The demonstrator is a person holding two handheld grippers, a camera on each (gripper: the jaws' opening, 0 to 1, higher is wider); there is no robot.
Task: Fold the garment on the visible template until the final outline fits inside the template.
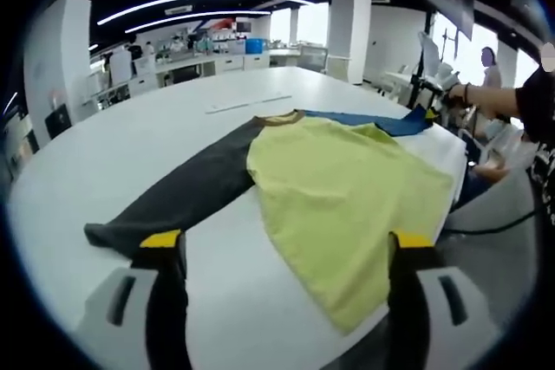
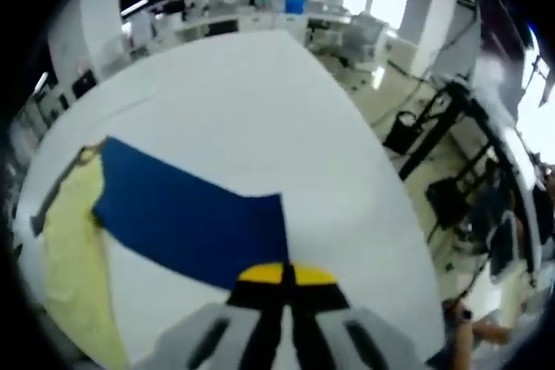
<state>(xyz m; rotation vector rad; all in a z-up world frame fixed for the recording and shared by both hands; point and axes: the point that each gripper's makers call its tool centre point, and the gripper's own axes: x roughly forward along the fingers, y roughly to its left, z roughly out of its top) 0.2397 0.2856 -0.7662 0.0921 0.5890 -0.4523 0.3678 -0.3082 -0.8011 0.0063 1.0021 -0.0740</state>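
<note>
My left gripper (image 1: 286,253): released above the table (image 1: 173,127). My right gripper (image 2: 286,276): clenched on the garment's (image 1: 347,197) blue sleeve (image 2: 191,214).

The yellow short-sleeved shirt with one dark grey and one blue sleeve (image 1: 347,205) lies flat on the white tabletop (image 1: 173,127), its hem at the near edge. In the left gripper view, one sleeve stretches left and the other right.

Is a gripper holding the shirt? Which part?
The right gripper pinches the blue sleeve by its end edge. The left gripper is open, holding nothing.
</note>
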